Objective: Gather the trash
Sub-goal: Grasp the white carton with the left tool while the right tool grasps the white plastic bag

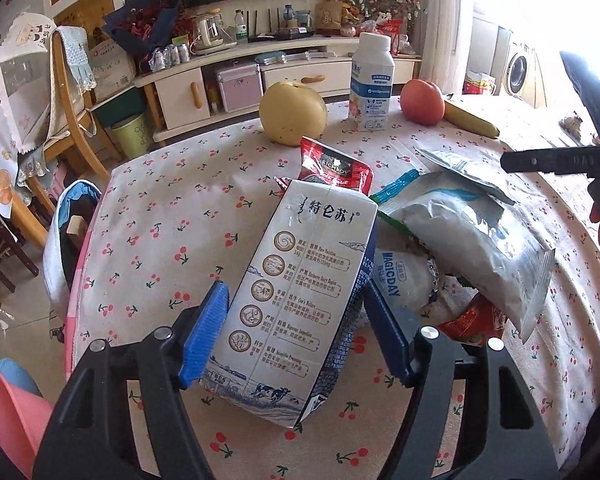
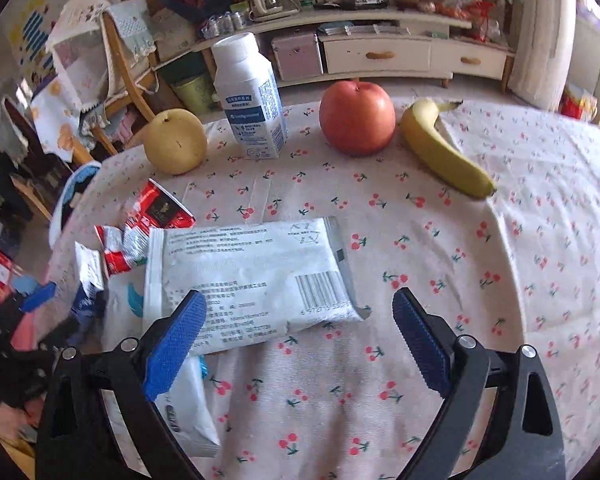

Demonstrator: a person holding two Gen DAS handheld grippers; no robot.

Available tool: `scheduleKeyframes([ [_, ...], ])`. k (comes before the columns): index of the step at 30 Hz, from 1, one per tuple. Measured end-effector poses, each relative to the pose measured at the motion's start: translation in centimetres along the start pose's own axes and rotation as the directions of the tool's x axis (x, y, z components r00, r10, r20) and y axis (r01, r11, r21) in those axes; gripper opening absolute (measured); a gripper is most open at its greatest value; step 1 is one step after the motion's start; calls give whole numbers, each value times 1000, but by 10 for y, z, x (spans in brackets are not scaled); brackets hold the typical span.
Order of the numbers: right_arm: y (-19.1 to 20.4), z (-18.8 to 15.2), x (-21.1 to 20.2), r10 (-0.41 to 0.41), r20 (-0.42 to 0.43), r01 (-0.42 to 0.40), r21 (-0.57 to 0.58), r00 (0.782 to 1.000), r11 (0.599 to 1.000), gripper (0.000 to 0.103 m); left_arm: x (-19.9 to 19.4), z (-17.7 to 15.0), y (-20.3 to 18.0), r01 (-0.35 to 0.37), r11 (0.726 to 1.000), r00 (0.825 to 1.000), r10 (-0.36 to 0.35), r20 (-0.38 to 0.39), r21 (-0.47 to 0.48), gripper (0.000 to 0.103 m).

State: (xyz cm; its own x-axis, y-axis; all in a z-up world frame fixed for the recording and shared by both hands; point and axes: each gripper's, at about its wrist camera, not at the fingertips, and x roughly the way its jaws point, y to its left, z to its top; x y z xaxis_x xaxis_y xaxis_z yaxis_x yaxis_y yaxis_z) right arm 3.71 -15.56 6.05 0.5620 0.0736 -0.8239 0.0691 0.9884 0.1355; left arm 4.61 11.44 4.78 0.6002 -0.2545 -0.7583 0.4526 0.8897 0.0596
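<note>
My left gripper (image 1: 292, 328) clamps a milk carton (image 1: 300, 300) over the cherry-print tablecloth (image 1: 172, 216), while my right gripper (image 2: 300, 336) hangs wide above a white wrapper (image 2: 252, 276).

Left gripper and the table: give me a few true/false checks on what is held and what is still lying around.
1. The left gripper has its fingers on both sides of the milk carton. True.
2. The right gripper is shut on the white wrapper. False: it is open, with the wrapper lying on the tablecloth by its left finger.
3. The banana lies beside the apple. True.
4. The white bottle lies on its side. False: it stands upright between pear and apple.
</note>
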Motion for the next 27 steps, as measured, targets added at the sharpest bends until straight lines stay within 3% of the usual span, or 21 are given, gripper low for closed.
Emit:
scheduleKeyframes([
  [2, 2, -3, 4, -93, 26, 96, -95, 995, 991, 93, -1, 1, 4, 6, 1000, 1000, -6, 3, -30, 64],
  [4, 0, -8, 10, -130, 27, 133, -149, 991, 980, 93, -2, 1, 9, 13, 998, 1000, -12, 6, -69, 60],
  [10, -3, -8, 19, -102, 13, 102, -238, 995, 966, 93, -1, 2, 13, 5, 992, 1000, -4, 10, -123, 59],
  [15, -4, -6, 23, 86, -70, -96, -160, 994, 982, 93, -2, 1, 13, 2, 991, 1000, 0, 12, -136, 59],
  [18, 9, -9, 19, 202, -111, -216, -132, 973, 967, 93, -2, 1, 14, 2, 991, 1000, -1, 13, -137, 59],
  [21, 30, -14, 8, 333, -141, -351, -135, 932, 926, 93, -2, 1, 14, 3, 990, 1000, -1, 13, -143, 59],
  [23, 39, -14, -3, 293, -102, -308, -203, 951, 929, 93, -2, 0, 14, 3, 990, 1000, -1, 13, -144, 59],
  [27, 27, -9, -4, 130, -9, -128, -240, 992, 962, 93, -2, 0, 15, 4, 989, 1000, -2, 16, -151, 59],
])
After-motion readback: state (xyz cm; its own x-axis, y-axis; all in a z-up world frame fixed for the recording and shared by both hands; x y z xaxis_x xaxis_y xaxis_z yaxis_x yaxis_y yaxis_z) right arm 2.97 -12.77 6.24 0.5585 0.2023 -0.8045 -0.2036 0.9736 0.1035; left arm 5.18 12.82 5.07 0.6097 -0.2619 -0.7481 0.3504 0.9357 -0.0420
